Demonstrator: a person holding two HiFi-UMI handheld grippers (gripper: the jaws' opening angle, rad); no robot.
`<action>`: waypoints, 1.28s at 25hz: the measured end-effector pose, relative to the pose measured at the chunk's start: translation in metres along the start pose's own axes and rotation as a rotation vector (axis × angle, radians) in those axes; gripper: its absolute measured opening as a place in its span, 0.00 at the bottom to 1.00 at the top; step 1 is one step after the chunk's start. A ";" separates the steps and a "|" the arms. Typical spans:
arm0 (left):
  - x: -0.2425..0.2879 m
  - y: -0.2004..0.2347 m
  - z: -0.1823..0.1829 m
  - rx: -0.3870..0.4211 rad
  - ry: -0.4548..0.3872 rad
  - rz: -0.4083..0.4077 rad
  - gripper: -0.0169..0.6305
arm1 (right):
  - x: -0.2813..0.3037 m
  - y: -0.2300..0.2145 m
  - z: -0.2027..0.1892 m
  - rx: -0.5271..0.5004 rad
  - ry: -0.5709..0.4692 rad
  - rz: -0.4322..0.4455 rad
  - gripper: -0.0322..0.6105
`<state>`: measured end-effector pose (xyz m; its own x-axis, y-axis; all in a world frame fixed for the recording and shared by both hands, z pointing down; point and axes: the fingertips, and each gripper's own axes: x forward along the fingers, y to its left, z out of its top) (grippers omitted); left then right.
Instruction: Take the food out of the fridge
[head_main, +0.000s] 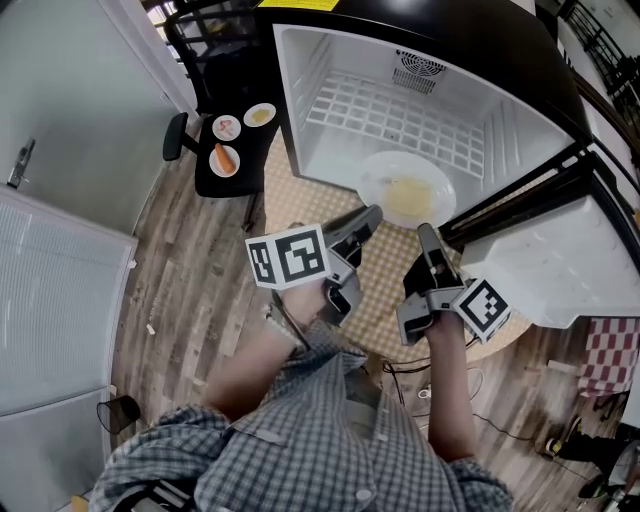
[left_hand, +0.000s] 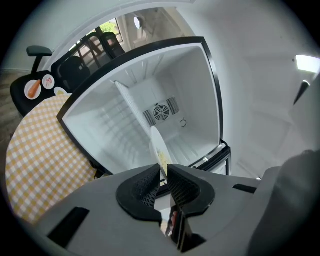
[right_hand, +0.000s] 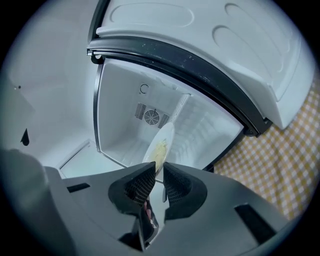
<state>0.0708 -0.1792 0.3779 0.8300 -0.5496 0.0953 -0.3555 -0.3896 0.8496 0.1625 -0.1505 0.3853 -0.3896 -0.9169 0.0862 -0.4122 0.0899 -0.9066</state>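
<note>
A white plate (head_main: 405, 190) with pale yellow food on it hangs at the mouth of the open fridge (head_main: 300, 110), just in front of its white wire shelf (head_main: 400, 115). My left gripper (head_main: 372, 213) is shut on the plate's near rim from the left. My right gripper (head_main: 426, 233) is shut on that rim from the right. In the left gripper view the plate (left_hand: 159, 147) stands edge-on between the left gripper's (left_hand: 162, 175) pads. The right gripper view shows the plate (right_hand: 160, 147) pinched the same way in the right gripper (right_hand: 158, 175). Apart from the plate, the fridge interior looks bare.
The fridge stands on a round table with a yellow checked cloth (head_main: 385, 305). Its white door (head_main: 560, 260) hangs open at the right. A black chair (head_main: 235, 140) at the left carries three small plates of food. A white cabinet (head_main: 50, 300) stands at the far left.
</note>
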 end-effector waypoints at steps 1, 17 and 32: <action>-0.002 0.001 -0.003 0.000 0.002 0.003 0.10 | -0.003 -0.001 -0.003 0.001 0.003 -0.004 0.12; -0.020 0.028 -0.053 -0.029 0.058 0.041 0.10 | -0.030 -0.038 -0.041 0.033 0.053 -0.065 0.12; -0.028 0.077 -0.108 -0.104 0.146 0.103 0.10 | -0.049 -0.097 -0.080 0.082 0.112 -0.156 0.12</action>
<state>0.0668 -0.1140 0.4969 0.8476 -0.4668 0.2525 -0.4019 -0.2539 0.8798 0.1556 -0.0831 0.5023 -0.4171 -0.8681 0.2691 -0.4075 -0.0860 -0.9091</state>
